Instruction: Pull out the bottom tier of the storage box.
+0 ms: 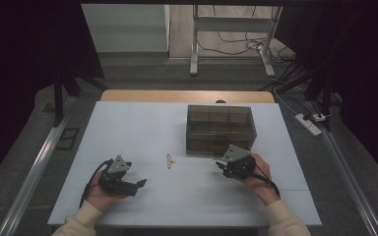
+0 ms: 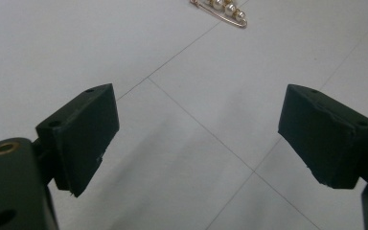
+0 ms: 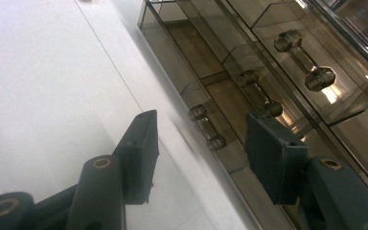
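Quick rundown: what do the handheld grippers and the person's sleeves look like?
Both the left gripper and right gripper are black, each topped by a grey three-cornered plate, with a black cable trailing back. The jaws end in blocky black pads with small screw holes. The sleeves are cream-coloured.

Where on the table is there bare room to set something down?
The whole far-left stretch of the table, left of the drawer box, is bare. So is the near middle between the left gripper and right gripper, below the pearl pin. It is crowded at the box's front.
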The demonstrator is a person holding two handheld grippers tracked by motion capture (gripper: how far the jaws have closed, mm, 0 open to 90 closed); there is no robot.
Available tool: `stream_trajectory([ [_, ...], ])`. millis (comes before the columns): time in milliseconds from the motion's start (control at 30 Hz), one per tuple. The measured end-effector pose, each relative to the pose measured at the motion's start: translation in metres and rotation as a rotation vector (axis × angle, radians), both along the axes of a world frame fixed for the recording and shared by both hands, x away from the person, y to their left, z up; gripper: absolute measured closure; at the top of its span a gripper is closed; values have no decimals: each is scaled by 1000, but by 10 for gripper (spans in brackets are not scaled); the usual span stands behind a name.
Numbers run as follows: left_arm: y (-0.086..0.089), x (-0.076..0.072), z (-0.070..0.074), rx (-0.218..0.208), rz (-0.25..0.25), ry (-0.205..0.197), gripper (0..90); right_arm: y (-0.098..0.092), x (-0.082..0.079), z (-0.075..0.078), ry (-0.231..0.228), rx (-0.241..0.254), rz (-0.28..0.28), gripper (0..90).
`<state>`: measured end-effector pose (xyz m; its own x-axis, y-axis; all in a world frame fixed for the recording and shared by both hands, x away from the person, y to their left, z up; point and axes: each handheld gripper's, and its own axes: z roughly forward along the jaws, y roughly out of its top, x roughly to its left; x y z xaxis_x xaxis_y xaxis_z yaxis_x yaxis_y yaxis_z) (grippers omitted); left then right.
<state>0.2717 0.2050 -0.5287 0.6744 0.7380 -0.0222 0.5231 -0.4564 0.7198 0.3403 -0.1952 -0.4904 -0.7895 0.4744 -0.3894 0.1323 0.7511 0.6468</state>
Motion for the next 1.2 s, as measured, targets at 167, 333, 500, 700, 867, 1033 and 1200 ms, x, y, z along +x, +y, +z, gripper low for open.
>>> stream_trajectory([
  [167,-1,0,0,2,-4,2,130,2,1,0,2,-14,3,450],
  [333,-1,0,0,4,-6,3,130,4,2,-1,-5,-21,4,447],
  [500,-1,0,-1,5,-6,3,130,4,3,-2,-7,-25,6,444],
  [700,-1,0,-1,5,-6,2,130,4,4,-2,-9,-33,9,444],
  [867,-1,0,-1,6,-6,2,130,5,4,-2,-18,-45,11,444],
  [1033,-1,0,0,5,-5,2,130,6,5,-2,-17,-65,17,444],
  [1200,-1,0,0,6,-6,1,130,7,9,-2,-7,-66,24,444],
])
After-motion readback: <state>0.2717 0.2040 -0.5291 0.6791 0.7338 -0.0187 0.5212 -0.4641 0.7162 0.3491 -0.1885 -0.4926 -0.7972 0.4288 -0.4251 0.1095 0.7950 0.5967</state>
